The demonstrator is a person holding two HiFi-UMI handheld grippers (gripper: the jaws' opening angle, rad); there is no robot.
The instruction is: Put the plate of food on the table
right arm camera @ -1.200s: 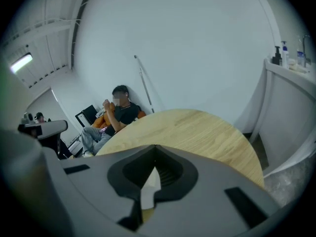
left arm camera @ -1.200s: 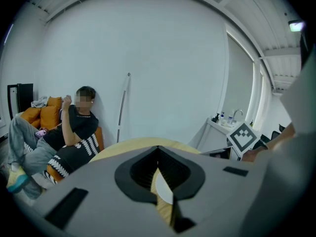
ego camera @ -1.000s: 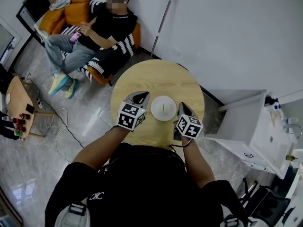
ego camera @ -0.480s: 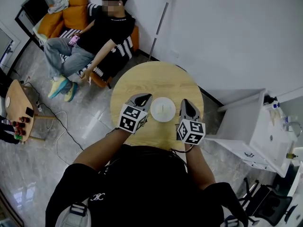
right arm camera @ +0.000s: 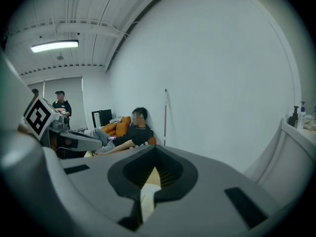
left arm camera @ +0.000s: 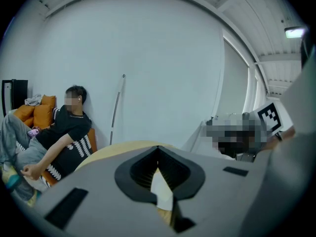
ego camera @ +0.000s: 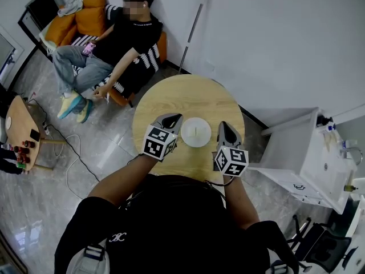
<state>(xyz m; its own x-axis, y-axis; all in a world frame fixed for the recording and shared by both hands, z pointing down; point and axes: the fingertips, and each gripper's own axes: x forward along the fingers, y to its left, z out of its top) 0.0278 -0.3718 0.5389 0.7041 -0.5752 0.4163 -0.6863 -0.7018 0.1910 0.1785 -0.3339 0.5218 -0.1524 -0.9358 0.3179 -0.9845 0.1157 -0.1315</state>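
While the white plate (ego camera: 196, 131) sits on the round wooden table (ego camera: 188, 93) between our left gripper (ego camera: 174, 117) and right gripper (ego camera: 224, 124), both jaws clenched empty, we reckon it's placed, and next we just back clear.

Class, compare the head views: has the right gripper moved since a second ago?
Yes. The right gripper has shifted right, away from the plate, which sits on the table.

No words or numbers can be read. Coded square markers (ego camera: 157, 142) cover the left gripper (ego camera: 175, 119) and right gripper (ego camera: 224, 127); the shirt logo (ego camera: 117, 237) is illegible.
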